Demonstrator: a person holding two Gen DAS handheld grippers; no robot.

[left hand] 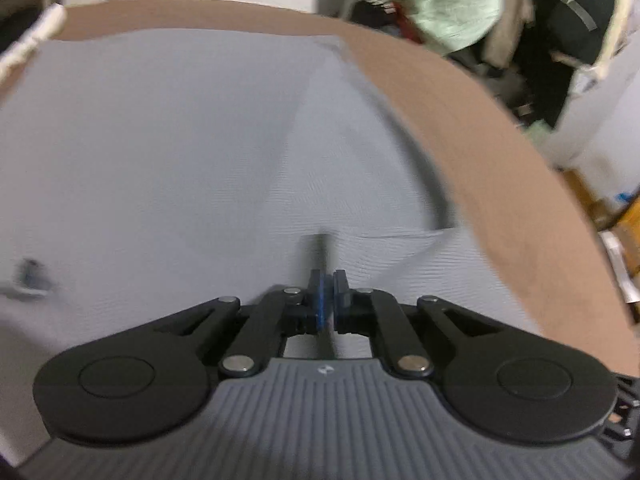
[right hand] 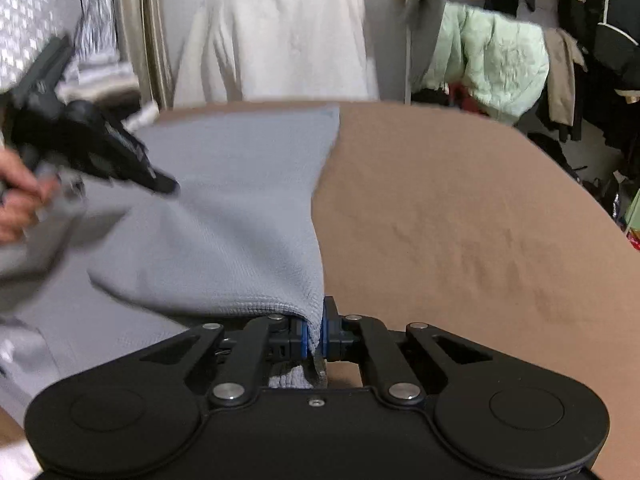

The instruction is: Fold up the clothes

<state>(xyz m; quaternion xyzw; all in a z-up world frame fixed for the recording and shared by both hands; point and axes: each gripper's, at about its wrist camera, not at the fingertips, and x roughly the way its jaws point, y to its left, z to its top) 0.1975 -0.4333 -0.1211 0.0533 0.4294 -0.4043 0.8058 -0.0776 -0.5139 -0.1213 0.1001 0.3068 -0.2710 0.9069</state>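
Note:
A grey knitted garment (left hand: 180, 152) lies spread on the brown surface (left hand: 500, 184). In the left wrist view my left gripper (left hand: 328, 296) is above it, jaws nearly together with a narrow gap and no cloth clearly between them. In the right wrist view my right gripper (right hand: 316, 332) is shut on the garment's (right hand: 224, 232) right edge, with cloth bunched between the blue pads (right hand: 325, 330). The left gripper (right hand: 92, 148) also shows there at the far left, held in a hand over the garment.
A white cloth (right hand: 280, 40) is draped over something behind the surface. A pale green jacket (right hand: 492, 60) and dark clothes (right hand: 600, 40) hang at the right. The brown surface (right hand: 460, 208) stretches right of the garment. Boxes (left hand: 624, 220) stand beside the surface.

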